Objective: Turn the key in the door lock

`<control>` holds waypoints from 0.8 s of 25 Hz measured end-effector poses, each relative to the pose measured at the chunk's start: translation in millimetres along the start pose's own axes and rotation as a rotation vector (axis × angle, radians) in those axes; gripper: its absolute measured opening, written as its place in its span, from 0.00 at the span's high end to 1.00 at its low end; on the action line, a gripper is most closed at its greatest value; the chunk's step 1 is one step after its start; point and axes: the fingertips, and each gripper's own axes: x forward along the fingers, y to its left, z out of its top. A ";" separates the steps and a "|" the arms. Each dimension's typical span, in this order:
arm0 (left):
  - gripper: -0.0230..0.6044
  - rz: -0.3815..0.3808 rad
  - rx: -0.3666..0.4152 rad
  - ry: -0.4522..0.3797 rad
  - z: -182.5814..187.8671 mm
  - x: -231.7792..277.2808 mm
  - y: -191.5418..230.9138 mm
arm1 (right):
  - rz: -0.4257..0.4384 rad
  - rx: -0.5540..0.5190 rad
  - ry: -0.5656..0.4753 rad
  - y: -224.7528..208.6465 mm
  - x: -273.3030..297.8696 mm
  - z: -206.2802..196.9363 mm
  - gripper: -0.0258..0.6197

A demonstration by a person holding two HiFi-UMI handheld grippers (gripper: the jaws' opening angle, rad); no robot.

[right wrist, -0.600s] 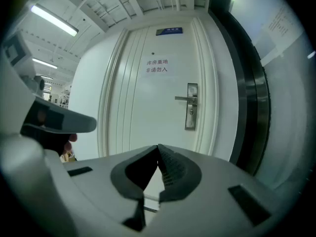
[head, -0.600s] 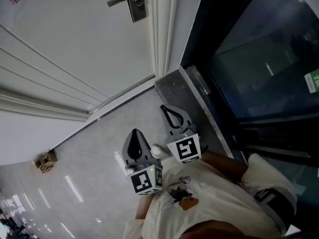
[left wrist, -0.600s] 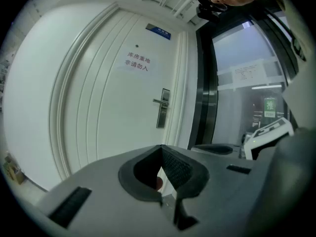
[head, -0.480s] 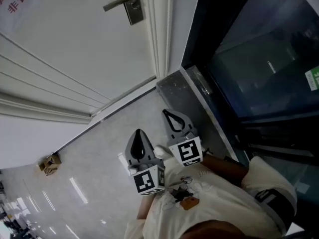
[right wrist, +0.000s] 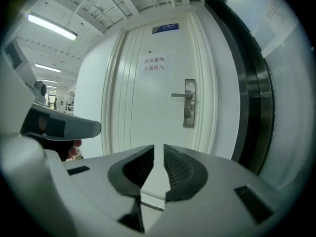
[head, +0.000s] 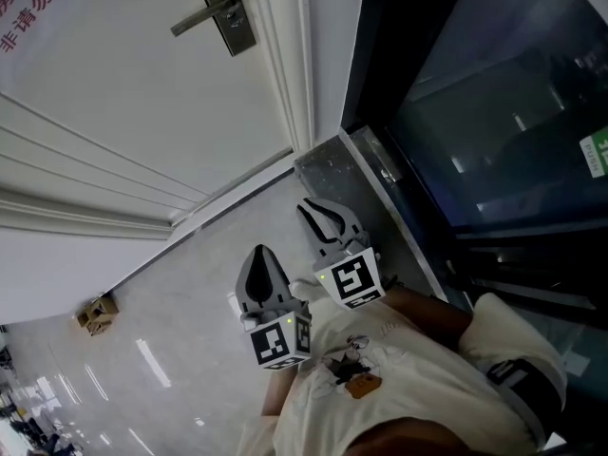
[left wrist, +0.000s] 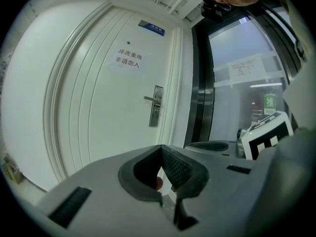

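White door [head: 142, 112] upper left, door lock [head: 225, 12] far from the 2 tongs. L tongs [head: 258, 253] clenched, R tongs [head: 306, 207] a crack apart, both hold 0. Key: can't see it, so turn unknown.

Cream printed shirt [head: 418, 383]; grey left hand-held gripper [head: 258, 253].

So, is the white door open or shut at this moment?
Shut. In the right gripper view the door sits flush in its frame, with no gap beside the handle.
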 end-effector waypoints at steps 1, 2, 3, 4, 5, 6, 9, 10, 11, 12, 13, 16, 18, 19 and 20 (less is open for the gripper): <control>0.95 0.011 -0.002 -0.003 -0.6 2.1 -1.0 | 0.018 -0.025 -0.003 -0.6 2.0 1.5 0.85; 0.95 0.023 -0.006 -0.005 -1.2 4.8 -0.9 | 0.026 -0.050 -0.012 -2.8 4.3 3.9 0.84; 0.95 0.034 -0.011 -0.006 -1.6 8.1 0.4 | 0.027 -0.077 -0.025 -6.4 7.8 7.2 0.84; 0.95 0.045 -0.015 -0.009 -1.1 12.1 2.9 | 0.023 -0.105 -0.037 -10.8 13.0 11.1 0.84; 0.95 0.051 -0.016 -0.013 0.4 16.5 6.0 | 0.015 -0.135 -0.047 -15.9 19.7 15.7 0.84; 0.95 0.053 -0.014 -0.017 2.4 21.8 9.5 | 0.006 -0.163 -0.054 -21.5 27.7 20.7 0.84; 0.95 0.036 -0.012 -0.013 7.2 50.8 25.6 | -0.028 -0.240 -0.050 -42.3 63.4 36.2 0.80; 0.95 0.027 -0.014 -0.014 8.9 64.2 32.9 | -0.040 -0.267 -0.040 -50.4 78.9 40.6 0.79; 0.95 0.017 -0.016 -0.018 11.7 77.8 41.2 | -0.056 -0.297 -0.032 -58.8 95.0 45.0 0.77; 0.95 0.009 -0.016 -0.021 16.0 91.5 50.5 | -0.078 -0.325 -0.026 -67.1 111.4 49.4 0.76; 0.95 0.001 -0.014 -0.024 22.1 105.3 61.1 | -0.101 -0.346 -0.020 -75.2 128.3 54.1 0.75; 0.95 -0.023 -0.011 -0.039 47.0 146.4 95.6 | -0.178 -0.424 -0.007 -97.8 180.8 73.5 0.73; 0.95 -0.057 -0.009 -0.047 62.7 171.4 112.7 | -0.240 -0.518 0.005 -112.0 211.8 87.9 0.72; 0.95 -0.081 -0.005 -0.043 68.5 181.3 117.4 | -0.270 -0.561 0.014 -118.7 223.6 94.0 0.72; 0.95 -0.104 0.002 -0.035 72.7 190.1 120.2 | -0.297 -0.596 0.024 -125.2 234.0 99.2 0.72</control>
